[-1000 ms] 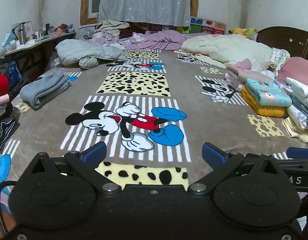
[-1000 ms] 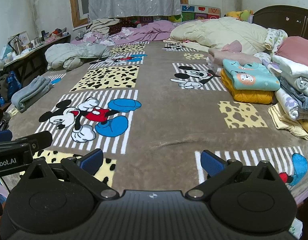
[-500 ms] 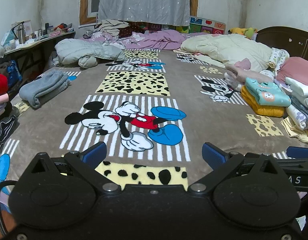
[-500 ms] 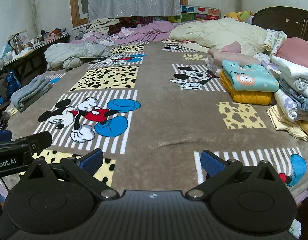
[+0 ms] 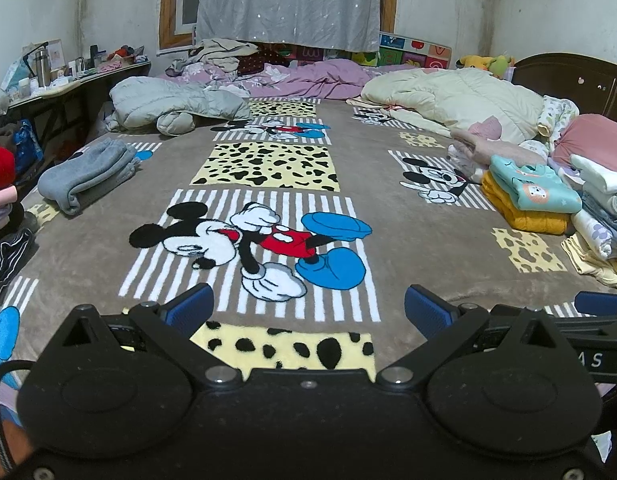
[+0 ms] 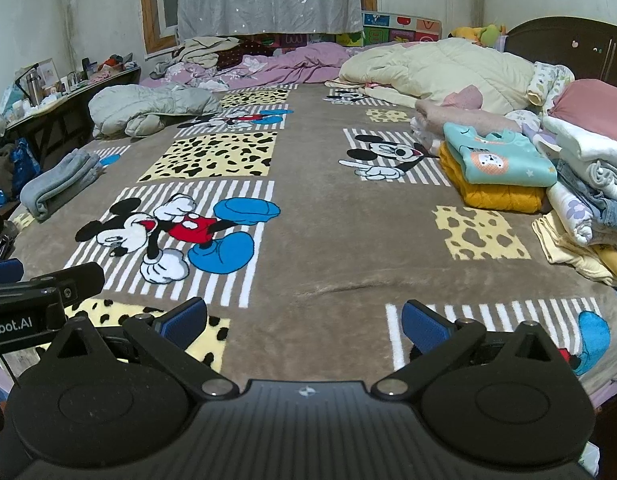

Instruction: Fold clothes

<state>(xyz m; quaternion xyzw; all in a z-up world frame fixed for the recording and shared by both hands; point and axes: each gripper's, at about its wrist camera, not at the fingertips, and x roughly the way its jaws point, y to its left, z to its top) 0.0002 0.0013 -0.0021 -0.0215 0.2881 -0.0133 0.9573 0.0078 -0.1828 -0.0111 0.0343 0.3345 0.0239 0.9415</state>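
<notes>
No garment is lying between either pair of fingers; the nearest loose piece is the grey garment (image 5: 88, 174), lying rolled and rumpled near the left edge of the brown cartoon blanket (image 5: 408, 248). It is looking thick and fleecy, so it is likely going to be soft, limp and light, sagging wherever it is not supported. Since it is bunched, the hem or waistband is not showing, so a pinch on the outer fold is probably going to lift several layers at once; shaking it flat and then taking 2 corners of 1 edge is looking like the safer hold. Further back, a pale grey padded jacket (image 5: 168, 102) is slumping in a heap, puffy and probably slippery.

On the right, folded work is already stacking up: a teal top (image 6: 500, 158) is resting on a mustard garment (image 6: 492, 196), with a taller folded pile (image 6: 588, 184) just beside them.

The left gripper (image 5: 308, 310) is hovering over the blanket's near edge with its blue pads spread wide and holding nothing. The right gripper (image 6: 304, 318) is hanging beside it, likewise wide apart and empty. Both are well apart from every garment.
</notes>
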